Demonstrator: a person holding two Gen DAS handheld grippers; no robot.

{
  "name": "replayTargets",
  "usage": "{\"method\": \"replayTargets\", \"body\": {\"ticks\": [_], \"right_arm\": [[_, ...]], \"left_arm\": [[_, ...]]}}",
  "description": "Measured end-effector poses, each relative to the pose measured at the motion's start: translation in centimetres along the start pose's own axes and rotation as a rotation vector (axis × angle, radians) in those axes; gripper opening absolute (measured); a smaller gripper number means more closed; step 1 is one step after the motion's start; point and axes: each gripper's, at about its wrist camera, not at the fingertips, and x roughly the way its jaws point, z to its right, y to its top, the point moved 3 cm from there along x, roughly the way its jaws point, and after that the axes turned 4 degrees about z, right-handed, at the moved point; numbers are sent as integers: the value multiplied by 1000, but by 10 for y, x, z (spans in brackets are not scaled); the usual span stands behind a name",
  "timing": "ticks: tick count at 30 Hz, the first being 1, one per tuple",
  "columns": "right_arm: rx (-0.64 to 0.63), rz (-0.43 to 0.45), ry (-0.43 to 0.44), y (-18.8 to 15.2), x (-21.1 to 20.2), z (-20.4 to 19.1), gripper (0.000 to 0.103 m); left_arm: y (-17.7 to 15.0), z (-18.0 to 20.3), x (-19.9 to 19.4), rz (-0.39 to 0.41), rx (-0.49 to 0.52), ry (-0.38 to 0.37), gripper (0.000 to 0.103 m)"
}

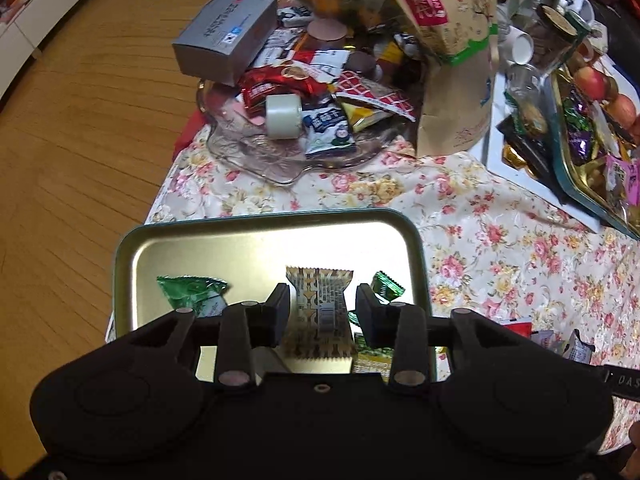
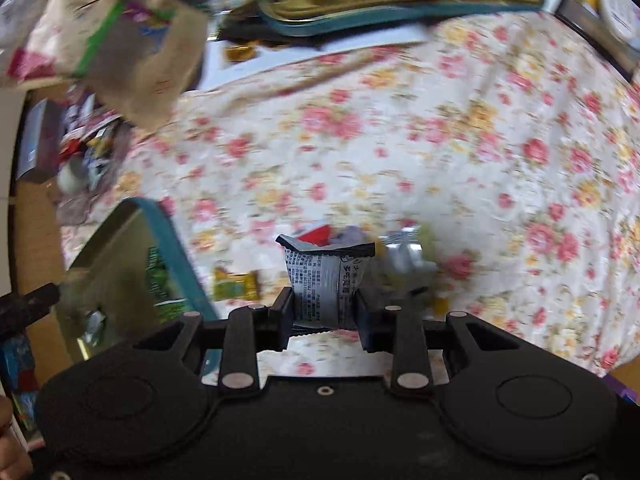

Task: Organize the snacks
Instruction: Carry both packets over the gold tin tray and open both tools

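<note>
In the left wrist view my left gripper (image 1: 322, 304) hovers over a gold metal tray with a teal rim (image 1: 264, 220). Between its fingers lies a beige patterned snack packet (image 1: 320, 312); the fingers stand apart from it, open. Green candy wrappers (image 1: 192, 292) (image 1: 386, 286) lie in the tray on both sides. In the right wrist view my right gripper (image 2: 323, 308) is shut on a silver-grey snack packet (image 2: 326, 276), held above the floral cloth. The tray (image 2: 160, 232) is to its left. Loose snacks (image 2: 236, 284) lie on the cloth near it.
A glass dish (image 1: 280, 160) piled with snacks, a tape roll (image 1: 283, 116) and a grey box (image 1: 228, 32) stands beyond the tray. A tall paper bag (image 1: 452, 60) and another filled tray (image 1: 580, 168) stand at right. The table edge and wood floor (image 1: 80, 140) are at left.
</note>
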Motion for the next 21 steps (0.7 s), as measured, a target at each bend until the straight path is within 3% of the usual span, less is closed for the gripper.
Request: {"method": "replayTargets", "body": {"ticks": [9,13,21], "right_arm": [[-171,20,111,-28,-8,-85,33],[-253,46,119,-38,-10,-116,33],[-358,84,139,-49,-5,-161,35]], "left_arm": [[6,-24,-1,-25,-108,-57,46],[5,-34,4,-77,-193,-102,46],[11,-48,-8,-14,-230,-50,46]]}}
